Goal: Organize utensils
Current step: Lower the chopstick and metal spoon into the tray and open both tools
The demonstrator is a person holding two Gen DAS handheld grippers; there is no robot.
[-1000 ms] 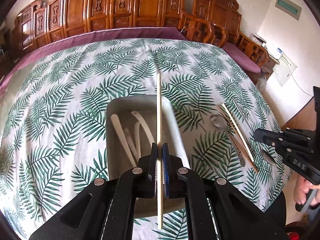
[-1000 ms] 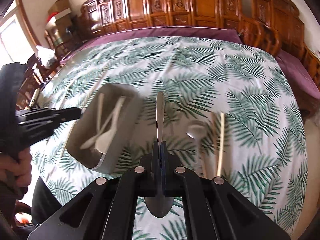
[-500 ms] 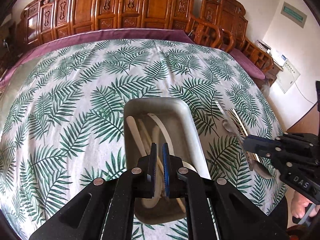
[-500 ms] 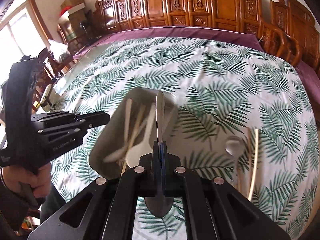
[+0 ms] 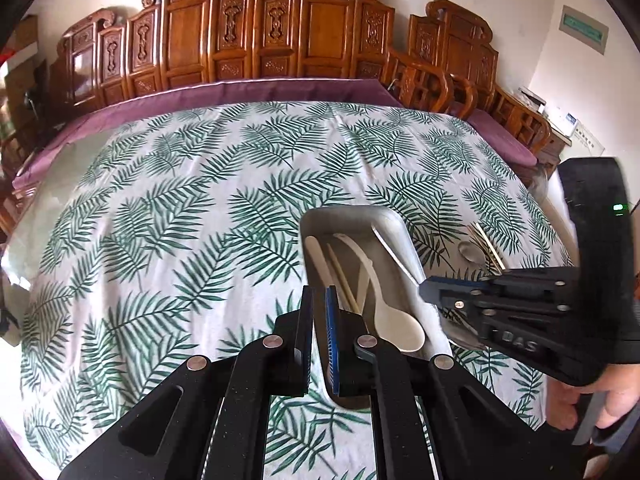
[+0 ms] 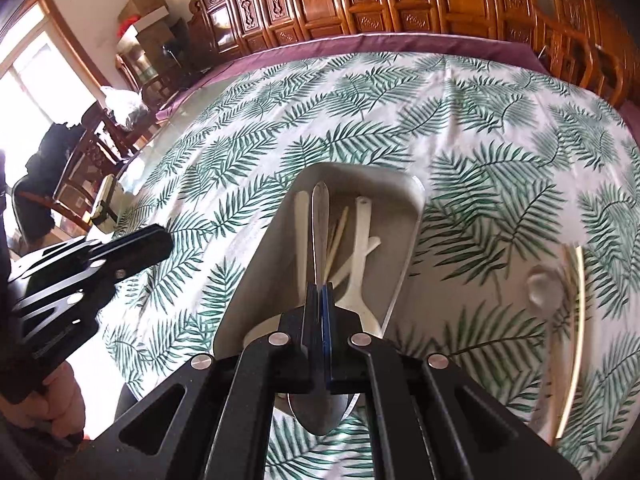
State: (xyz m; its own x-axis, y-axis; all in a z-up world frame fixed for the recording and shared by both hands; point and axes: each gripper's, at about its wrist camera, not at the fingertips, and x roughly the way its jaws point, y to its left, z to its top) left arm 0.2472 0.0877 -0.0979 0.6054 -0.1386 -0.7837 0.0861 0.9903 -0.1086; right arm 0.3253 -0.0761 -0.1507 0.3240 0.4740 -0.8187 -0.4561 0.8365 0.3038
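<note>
A grey rectangular tray (image 5: 316, 220) (image 6: 416, 216) sits on the leaf-print tablecloth. It holds a white plastic spoon (image 5: 396, 330), other white utensils and a wooden chopstick (image 5: 340, 274) (image 6: 336, 236). My right gripper (image 6: 320, 296) (image 5: 426, 292) is shut on a metal spoon (image 6: 319, 232) and holds it over the tray, handle pointing away. My left gripper (image 5: 319, 300) (image 6: 160, 240) is slightly open and empty at the tray's near left edge. A metal spoon (image 5: 472, 250) (image 6: 544, 286) and wooden chopsticks (image 5: 486, 242) (image 6: 578, 320) lie on the cloth to the right of the tray.
Carved wooden chairs (image 5: 280, 40) line the far side of the table. A purple cloth (image 5: 240, 92) borders the far edge. The leaf-print tablecloth (image 5: 180, 200) stretches left of and beyond the tray.
My left gripper released its chopstick into the tray, opened slightly and shifted left. My right gripper carried the metal spoon left, from over the cloth to over the tray.
</note>
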